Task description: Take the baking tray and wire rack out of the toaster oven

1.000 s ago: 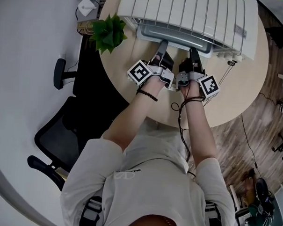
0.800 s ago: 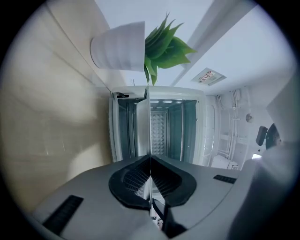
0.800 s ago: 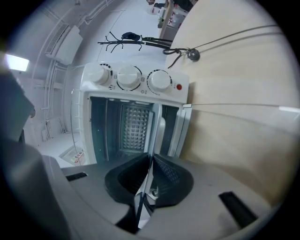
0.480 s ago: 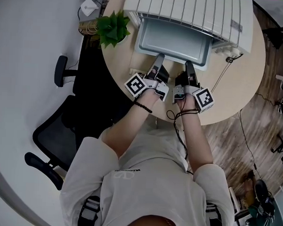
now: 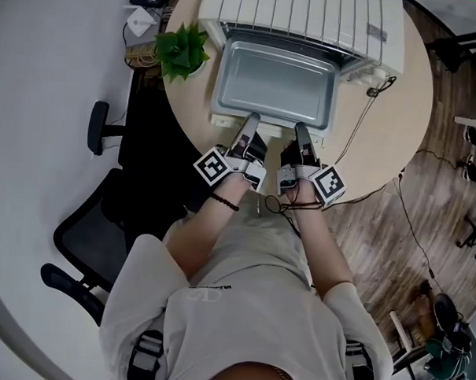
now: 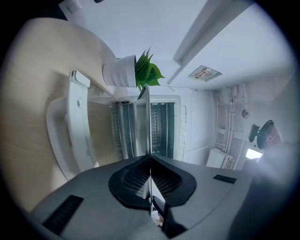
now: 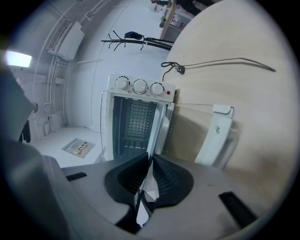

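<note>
The grey baking tray sticks most of the way out of the white toaster oven, level above the open door. My left gripper is shut on the tray's near rim at its left. My right gripper is shut on the same rim at its right. In the left gripper view the tray shows edge-on as a thin line running into the left gripper. In the right gripper view the tray's rim sits in the right gripper. I cannot pick out the wire rack.
A potted plant stands left of the oven on the round wooden table. The oven's door hangs open under the tray, and its knobs face me. A cable runs off the table's right. A black chair stands at the left.
Both grippers have drawn back toward the person with the tray. It has slid from nearly inside the oven to mostly out over the door.
</note>
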A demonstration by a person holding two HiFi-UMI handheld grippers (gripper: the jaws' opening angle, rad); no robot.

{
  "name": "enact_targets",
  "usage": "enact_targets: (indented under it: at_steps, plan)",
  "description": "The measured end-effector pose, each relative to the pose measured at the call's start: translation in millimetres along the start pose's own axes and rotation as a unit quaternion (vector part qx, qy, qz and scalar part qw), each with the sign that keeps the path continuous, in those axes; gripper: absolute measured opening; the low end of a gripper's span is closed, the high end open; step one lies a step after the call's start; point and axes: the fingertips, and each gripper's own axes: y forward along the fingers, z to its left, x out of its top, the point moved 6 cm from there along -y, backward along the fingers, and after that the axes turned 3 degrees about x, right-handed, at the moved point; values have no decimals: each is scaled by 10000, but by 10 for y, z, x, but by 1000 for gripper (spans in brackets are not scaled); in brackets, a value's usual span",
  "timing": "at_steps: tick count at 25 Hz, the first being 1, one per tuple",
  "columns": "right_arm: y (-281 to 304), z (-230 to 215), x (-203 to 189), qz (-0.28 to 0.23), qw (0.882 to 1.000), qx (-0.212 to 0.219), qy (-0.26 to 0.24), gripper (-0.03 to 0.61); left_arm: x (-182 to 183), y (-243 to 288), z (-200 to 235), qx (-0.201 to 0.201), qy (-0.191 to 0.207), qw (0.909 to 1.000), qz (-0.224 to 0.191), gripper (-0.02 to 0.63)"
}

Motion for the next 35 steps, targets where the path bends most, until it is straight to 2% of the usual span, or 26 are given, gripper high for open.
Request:
enact_targets:
  at_steps: [10,17,22,29,32,35]
  plan:
    - [-531,471,-240,217,9995,183,-125,32,-93,-514,-534,-140,168,9991,373,6]
    - [-821,998,-310,461,9952,488,-716,37,-86,-715,-1118,-492,338,9964,599,8]
    - [-833,1317,-281,542,9905,770,-998,37,-39,-744,-1391,-853,565,9932,560,8]
    - [-775,1646,-192,544,9853,1121,-1172,37,9,-637,-1717,-1096,911,9885,506,9]
    - [-713,1707,-113,524,9832,1186,-1283,38,21,-536,-1754,-1168,922,9876,508,9]
    - [-585,1733,11,550,9823,1163,-1360,38,30,-361,-1756,-1300,772,9874,463,9]
